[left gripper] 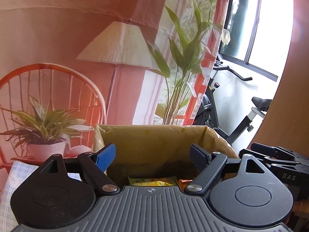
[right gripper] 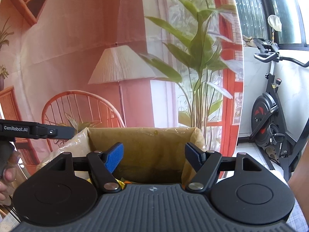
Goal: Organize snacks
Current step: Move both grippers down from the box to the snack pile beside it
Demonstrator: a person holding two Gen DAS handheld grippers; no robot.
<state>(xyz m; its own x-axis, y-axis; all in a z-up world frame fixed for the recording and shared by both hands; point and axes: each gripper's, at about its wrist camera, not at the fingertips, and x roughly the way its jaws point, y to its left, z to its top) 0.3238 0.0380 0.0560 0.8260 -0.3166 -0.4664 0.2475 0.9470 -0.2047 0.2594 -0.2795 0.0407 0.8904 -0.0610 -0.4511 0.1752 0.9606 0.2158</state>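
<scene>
A brown cardboard box (left gripper: 150,127) lined with clear plastic stands right in front of both grippers. At its bottom lie a yellow snack packet (left gripper: 154,182) and an orange one (left gripper: 185,182). My left gripper (left gripper: 152,148) hovers over the box's near side, open, its blue pads wide apart with nothing between them. My right gripper (right gripper: 154,147) hangs over the same box (right gripper: 143,135), also open and empty; a sliver of yellow packet (right gripper: 122,182) shows beneath it. Most of the box's contents are hidden behind the gripper bodies.
A printed fabric backdrop (left gripper: 58,38) with a lamp, chair and plants hangs behind the box. An exercise bike (right gripper: 270,119) stands at the right by the window. A checked cloth (left gripper: 17,176) covers the surface at lower left. A hand (right gripper: 5,176) holds the left tool.
</scene>
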